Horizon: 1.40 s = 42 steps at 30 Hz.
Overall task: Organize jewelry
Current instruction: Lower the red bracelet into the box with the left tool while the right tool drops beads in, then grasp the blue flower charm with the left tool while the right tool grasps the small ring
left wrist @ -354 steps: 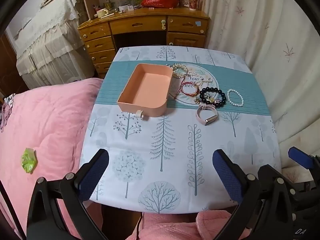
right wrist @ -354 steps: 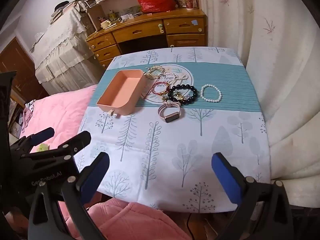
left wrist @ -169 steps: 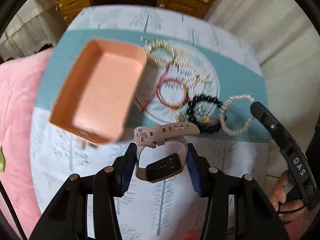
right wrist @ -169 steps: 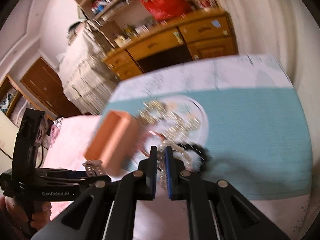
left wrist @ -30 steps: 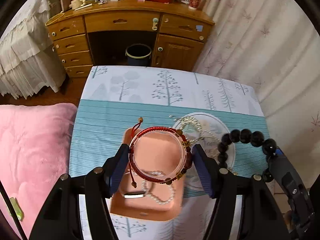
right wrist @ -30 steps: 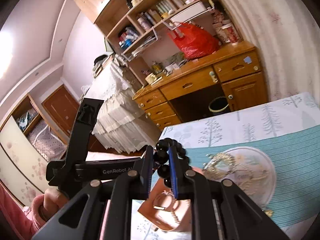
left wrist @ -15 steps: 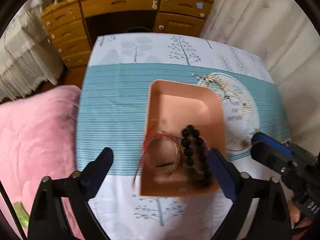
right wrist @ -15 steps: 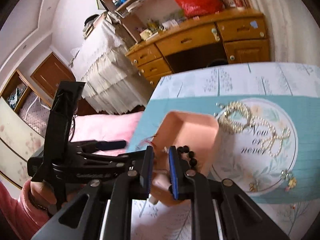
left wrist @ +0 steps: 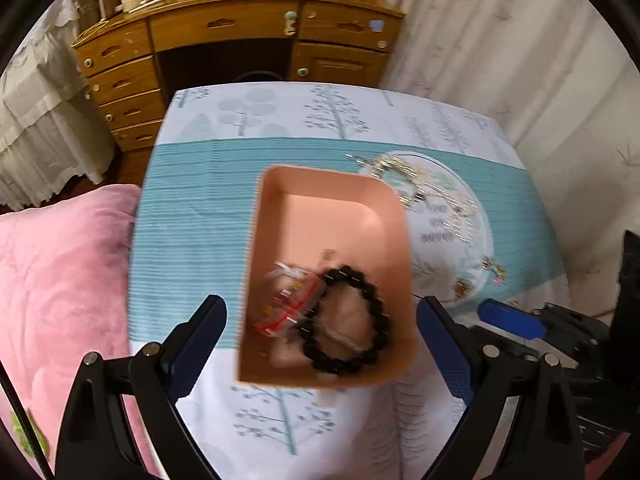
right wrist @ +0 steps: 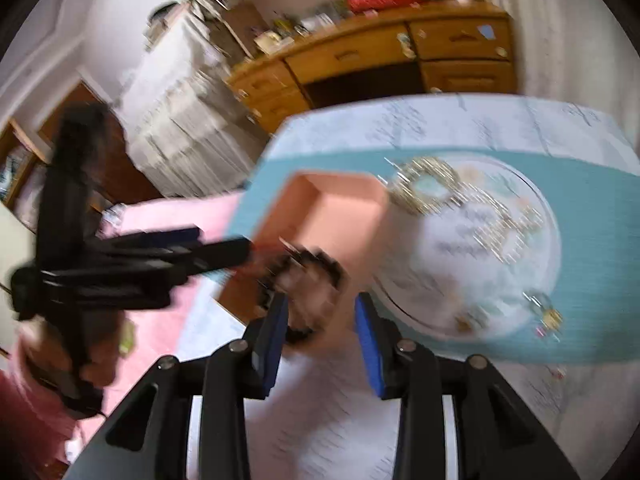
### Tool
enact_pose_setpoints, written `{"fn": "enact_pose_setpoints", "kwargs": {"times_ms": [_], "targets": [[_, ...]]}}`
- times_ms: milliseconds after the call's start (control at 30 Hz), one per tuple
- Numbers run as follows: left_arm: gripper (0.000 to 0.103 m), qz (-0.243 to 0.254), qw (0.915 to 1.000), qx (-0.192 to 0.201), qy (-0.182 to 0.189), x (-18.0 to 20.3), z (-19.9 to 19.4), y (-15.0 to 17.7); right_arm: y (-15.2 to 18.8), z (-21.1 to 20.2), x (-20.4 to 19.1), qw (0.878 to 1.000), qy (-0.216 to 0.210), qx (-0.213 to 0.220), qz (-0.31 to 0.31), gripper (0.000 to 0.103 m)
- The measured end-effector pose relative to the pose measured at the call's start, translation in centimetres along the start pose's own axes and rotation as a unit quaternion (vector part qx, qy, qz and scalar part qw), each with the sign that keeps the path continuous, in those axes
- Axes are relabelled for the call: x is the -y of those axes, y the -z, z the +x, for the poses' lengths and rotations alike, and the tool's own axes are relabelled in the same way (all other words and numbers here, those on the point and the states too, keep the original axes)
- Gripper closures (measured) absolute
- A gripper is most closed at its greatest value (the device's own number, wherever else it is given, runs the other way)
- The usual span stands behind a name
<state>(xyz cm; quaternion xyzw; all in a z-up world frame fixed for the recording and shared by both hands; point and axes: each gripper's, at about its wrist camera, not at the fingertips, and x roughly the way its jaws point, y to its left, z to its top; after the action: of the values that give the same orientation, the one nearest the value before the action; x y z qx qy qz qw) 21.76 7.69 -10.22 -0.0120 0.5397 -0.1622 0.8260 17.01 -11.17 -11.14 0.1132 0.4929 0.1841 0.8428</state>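
Observation:
The pink tray [left wrist: 332,174] [right wrist: 336,178] sits on the tree-print tablecloth. In its near end lie a black bead bracelet [left wrist: 348,320] [right wrist: 304,276] and a red cord bracelet [left wrist: 292,304], over blurred paler pieces. My left gripper [left wrist: 320,320] [right wrist: 216,246] hangs wide open over the tray's near end, with nothing between its pads. My right gripper [right wrist: 322,316] [left wrist: 508,320] has its jaws opening. The black bracelet lies loose just past its fingertips, and the pads do not press on it. Gold and pearl chains [left wrist: 420,188] [right wrist: 440,188] lie on the round print right of the tray.
Small charms [left wrist: 492,268] [right wrist: 544,308] lie at the print's near right. A pink blanket [left wrist: 60,280] borders the table's left edge. A wooden desk [left wrist: 240,32] stands beyond the far edge and a curtain [left wrist: 520,60] hangs to the right. A hand [right wrist: 100,356] holds the left gripper.
The left gripper opened and let the red bracelet fall into the tray. The right gripper's jaws parted, leaving the black bracelet in the tray. Both grippers came lower.

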Motion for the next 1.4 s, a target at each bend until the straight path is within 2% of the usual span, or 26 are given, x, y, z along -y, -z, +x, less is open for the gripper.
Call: {"fn": "enact_pose_setpoints", "kwargs": {"times_ms": [133, 300, 400, 467, 600, 733, 900, 1067, 1200, 1267, 1300, 1333, 1400], "targets": [[0.008, 0.015, 0.9994, 0.022, 0.023, 2.3, -0.5, 2.2, 2.5, 0.0, 1.7, 0.996, 0.077, -0.032, -0.023, 0.068], [0.008, 0.043, 0.9972, 0.038, 0.047, 6.0, -0.7, 4.1, 4.8, -0.4, 3.8, 0.981, 0.156, -0.07, -0.091, 0.068], [0.008, 0.059, 0.9956, 0.019, 0.07, 8.7, 0.4, 5.0, 5.7, -0.7, 4.8, 0.968, 0.192, -0.085, -0.136, 0.068], [0.009, 0.072, 0.9958, 0.008, 0.056, 10.7, 1.6, 5.7, 6.1, -0.9, 5.6, 0.962, 0.203, -0.089, -0.158, 0.068], [0.013, 0.102, 0.9944, 0.023, 0.015, 14.1, 3.6, 6.4, 6.3, -1.6, 7.5, 0.962, 0.191, -0.081, -0.177, 0.068], [0.027, 0.123, 0.9908, 0.045, -0.035, 16.3, 5.9, 5.8, 6.8, -2.2, 9.5, 0.963, 0.176, -0.069, -0.194, 0.068], [0.04, 0.117, 0.9903, 0.048, -0.057, 17.2, 8.3, 4.8, 7.1, -2.1, 11.0, 0.959, 0.159, -0.062, -0.229, 0.068], [0.049, 0.116, 0.9896, 0.042, -0.075, 17.8, 10.2, 4.4, 6.9, -2.3, 12.3, 0.964, 0.116, -0.057, -0.234, 0.068], [0.06, 0.096, 0.9923, 0.037, -0.069, 17.8, 11.1, 4.0, 6.6, -2.1, 12.7, 0.966, 0.091, -0.055, -0.234, 0.068], [0.073, 0.088, 0.9929, 0.041, -0.068, 17.9, 11.2, 3.9, 6.5, -2.0, 12.7, 0.965, 0.089, -0.052, -0.242, 0.077], [0.076, 0.083, 0.9934, 0.041, -0.067, 17.9, 11.2, 3.8, 6.5, -2.0, 12.7, 0.964, 0.088, -0.05, -0.245, 0.082], [0.082, 0.078, 0.9941, 0.04, -0.063, 18.0, 11.3, 3.8, 6.4, -2.0, 12.8, 0.965, 0.08, -0.049, -0.244, 0.083], [0.084, 0.078, 0.994, 0.042, -0.064, 18.2, 11.3, 3.8, 6.3, -2.0, 13.0, 0.967, 0.069, -0.05, -0.241, 0.084]]}}
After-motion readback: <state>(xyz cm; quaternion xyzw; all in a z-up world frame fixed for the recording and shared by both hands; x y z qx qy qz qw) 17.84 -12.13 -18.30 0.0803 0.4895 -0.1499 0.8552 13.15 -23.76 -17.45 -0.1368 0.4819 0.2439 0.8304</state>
